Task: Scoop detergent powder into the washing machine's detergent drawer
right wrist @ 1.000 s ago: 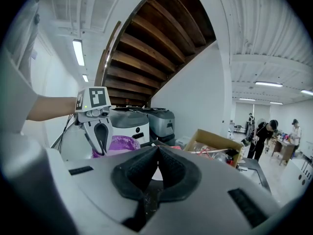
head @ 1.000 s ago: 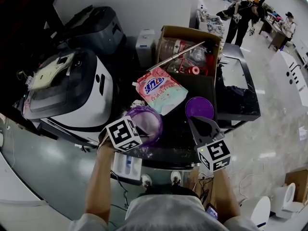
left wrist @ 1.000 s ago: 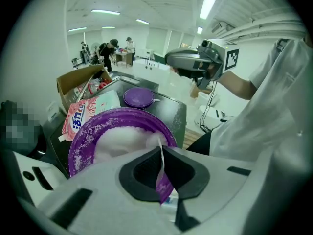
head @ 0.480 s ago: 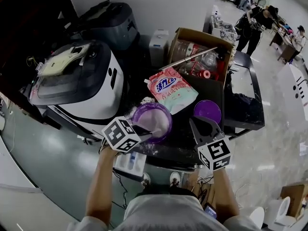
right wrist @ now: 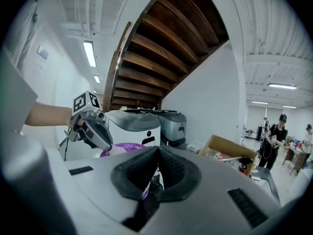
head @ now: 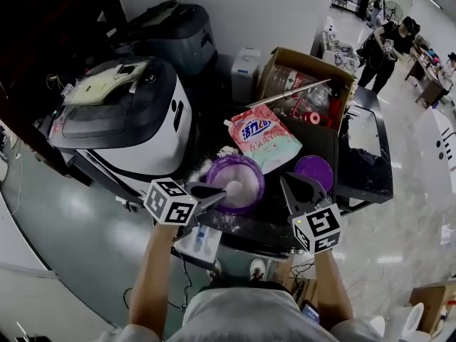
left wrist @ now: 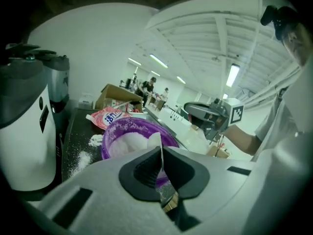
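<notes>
Holding a white scoop [head: 234, 188] clenched in its jaws, the left gripper [head: 219, 190] dips it into the detergent powder [head: 246, 179] in the purple bowl [head: 236, 159], apparently to load it. The right gripper [head: 295, 186] hovers right of the bowl with its jaws pressed together and empty. The washing machine [head: 135, 123] stands left of the bowl.

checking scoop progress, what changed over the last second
The left gripper, shut on the scoop, has drawn back toward the left rim of the purple bowl. The scoop now shows a white heap of powder over the bowl. The right gripper stays shut beside the purple lid. The bowl and the detergent bag lie as before.
</notes>
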Available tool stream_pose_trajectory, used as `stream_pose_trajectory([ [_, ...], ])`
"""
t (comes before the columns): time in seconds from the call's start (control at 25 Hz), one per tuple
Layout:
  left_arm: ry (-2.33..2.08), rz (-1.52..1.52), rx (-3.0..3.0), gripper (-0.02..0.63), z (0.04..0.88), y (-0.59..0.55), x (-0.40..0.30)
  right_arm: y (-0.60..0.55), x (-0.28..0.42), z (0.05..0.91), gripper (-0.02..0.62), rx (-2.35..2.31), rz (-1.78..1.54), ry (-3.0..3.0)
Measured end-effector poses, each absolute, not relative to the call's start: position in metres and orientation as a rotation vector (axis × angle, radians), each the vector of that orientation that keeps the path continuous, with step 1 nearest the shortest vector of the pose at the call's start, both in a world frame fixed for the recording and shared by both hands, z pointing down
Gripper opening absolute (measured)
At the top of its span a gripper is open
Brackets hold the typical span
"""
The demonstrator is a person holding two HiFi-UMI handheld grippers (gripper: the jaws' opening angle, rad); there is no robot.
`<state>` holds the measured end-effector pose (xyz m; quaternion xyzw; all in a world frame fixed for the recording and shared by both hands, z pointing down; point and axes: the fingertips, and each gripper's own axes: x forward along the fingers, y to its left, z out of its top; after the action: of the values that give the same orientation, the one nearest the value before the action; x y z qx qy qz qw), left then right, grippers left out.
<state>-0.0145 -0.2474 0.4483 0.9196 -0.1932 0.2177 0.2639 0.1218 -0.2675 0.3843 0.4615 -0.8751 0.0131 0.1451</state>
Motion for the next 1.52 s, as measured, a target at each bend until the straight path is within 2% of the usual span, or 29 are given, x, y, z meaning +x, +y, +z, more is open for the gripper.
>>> stream_pose_trajectory([
  [0.76,-0.88,-0.06,2.48,0.015,0.363,-0.28,-0.089,-0.284,0.071,0.345,-0.003,1.286,-0.152,-2.571],
  [1.52,-1.18,-0.138,2.322,0.015,0.378,-0.194,-0.189,-0.245,-0.049,0.357,-0.003,0.907,-0.142,-2.768],
])
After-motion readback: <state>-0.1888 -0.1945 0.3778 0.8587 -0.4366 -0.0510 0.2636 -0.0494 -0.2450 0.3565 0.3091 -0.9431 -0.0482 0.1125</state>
